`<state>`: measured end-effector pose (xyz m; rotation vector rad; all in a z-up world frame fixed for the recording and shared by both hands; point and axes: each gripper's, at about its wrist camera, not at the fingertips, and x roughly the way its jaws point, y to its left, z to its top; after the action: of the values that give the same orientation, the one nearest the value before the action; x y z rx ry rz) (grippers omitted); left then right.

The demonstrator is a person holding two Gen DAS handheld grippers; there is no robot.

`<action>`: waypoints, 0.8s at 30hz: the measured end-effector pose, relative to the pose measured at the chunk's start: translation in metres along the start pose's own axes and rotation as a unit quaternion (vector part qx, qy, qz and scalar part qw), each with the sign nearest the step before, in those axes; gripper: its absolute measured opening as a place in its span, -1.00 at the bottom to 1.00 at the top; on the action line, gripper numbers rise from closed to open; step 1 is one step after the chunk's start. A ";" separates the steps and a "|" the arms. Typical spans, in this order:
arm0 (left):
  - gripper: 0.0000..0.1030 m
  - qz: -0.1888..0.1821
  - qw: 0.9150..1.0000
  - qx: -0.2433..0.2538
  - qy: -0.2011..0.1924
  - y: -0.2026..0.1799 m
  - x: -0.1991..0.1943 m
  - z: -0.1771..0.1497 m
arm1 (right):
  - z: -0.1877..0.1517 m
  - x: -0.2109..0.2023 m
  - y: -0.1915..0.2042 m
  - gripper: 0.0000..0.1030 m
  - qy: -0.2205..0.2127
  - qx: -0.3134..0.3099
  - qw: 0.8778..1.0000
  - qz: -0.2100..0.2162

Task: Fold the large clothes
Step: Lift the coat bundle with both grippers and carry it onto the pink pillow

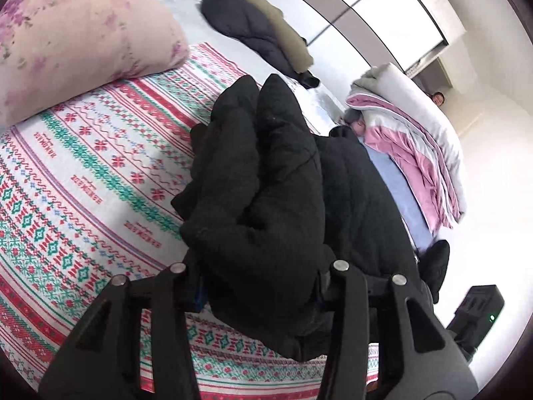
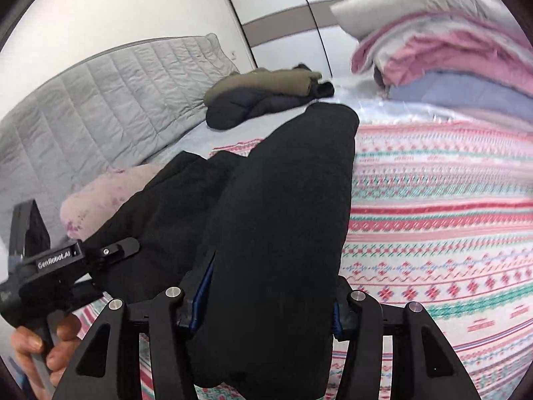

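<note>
Only the left wrist view shows a person's face [image 1: 438, 98] beyond the far edge of the bed and a black box with a green light [image 1: 479, 313] on the floor past the bed's near corner; only the right wrist view shows the grey quilted headboard [image 2: 100, 100] and the person's bare hand [image 2: 43, 350] gripping the handle of the left gripper [image 2: 110, 253], whose body reads "GenRobot.AI". The patterned bedspread [image 1: 83, 183] carries small repeated words among its red and green bands, too warped to read surely. The black padded garment [image 1: 266, 183] lies bunched over the middle of the bedspread, rising between both tools. The left gripper [image 1: 260, 286] has its jaws closed down on a thick fold of it, cloth filling the gap. The right gripper [image 2: 266, 310] likewise has its jaws clamped on a long puffy fold of the black padded garment [image 2: 283, 216], held apart only by the bulk. A folded dark and olive coat [image 2: 260, 96] rests near the headboard, a pink floral pillow [image 1: 76, 40] beside it, and stacked pink and grey quilts [image 1: 416, 153] sit along the bed's far edge.
</note>
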<state>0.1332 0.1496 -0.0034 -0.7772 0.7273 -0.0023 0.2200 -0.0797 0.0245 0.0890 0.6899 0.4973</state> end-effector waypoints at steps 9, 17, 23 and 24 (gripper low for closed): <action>0.02 0.033 0.994 -0.028 0.095 0.016 0.029 -0.009 | -0.010 0.004 -0.019 0.26 0.090 0.041 0.995 0.017; 0.26 0.023 0.987 -0.071 0.139 0.036 0.043 -0.012 | -0.049 0.061 -0.152 0.52 0.182 0.382 0.880 0.216; 0.47 0.009 0.984 -0.090 0.156 0.036 0.066 -0.016 | -0.039 0.068 -0.141 0.69 0.141 0.330 0.919 0.165; 0.45 0.008 0.984 -0.090 0.155 0.035 0.066 -0.016 | -0.039 0.073 -0.140 0.69 0.139 0.329 0.919 0.166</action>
<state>0.1649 0.1480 -0.0729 -0.9561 1.0396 -0.0446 0.3008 -0.1721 -0.0819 0.7929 1.1124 0.5901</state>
